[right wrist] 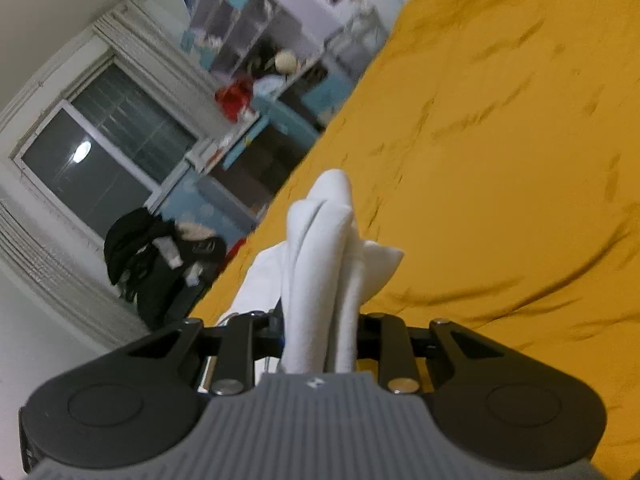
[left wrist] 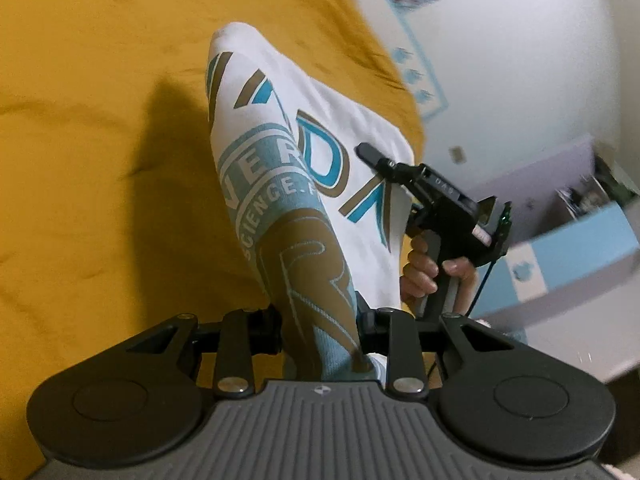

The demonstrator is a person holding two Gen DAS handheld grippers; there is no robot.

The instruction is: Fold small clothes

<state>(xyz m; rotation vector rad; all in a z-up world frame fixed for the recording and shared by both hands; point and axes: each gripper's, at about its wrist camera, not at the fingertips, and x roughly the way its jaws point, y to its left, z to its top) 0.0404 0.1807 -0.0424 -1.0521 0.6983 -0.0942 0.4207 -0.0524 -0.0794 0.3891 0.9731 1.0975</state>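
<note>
Cotton shirt, seemingly soft, bunches between gripper fingers.

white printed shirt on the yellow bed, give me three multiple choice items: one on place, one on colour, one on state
1. Where is the right claw in the left wrist view?
A. right of the shirt
B. left of the shirt
C. flat on the bedspread

2. Which colours are in the print on the white shirt?
A. red and black
B. blue and tan
C. green and purple

3. How does the left claw stand?
A. open and empty
B. shut on a sock
C. shut on the shirt

Answers:
1 A: it shows at the shirt's right edge, with the hand on its grip below.
2 B: blue and tan letters and emblem.
3 C: printed cloth is pinched between its fingers, above the yellow bedspread.
</note>
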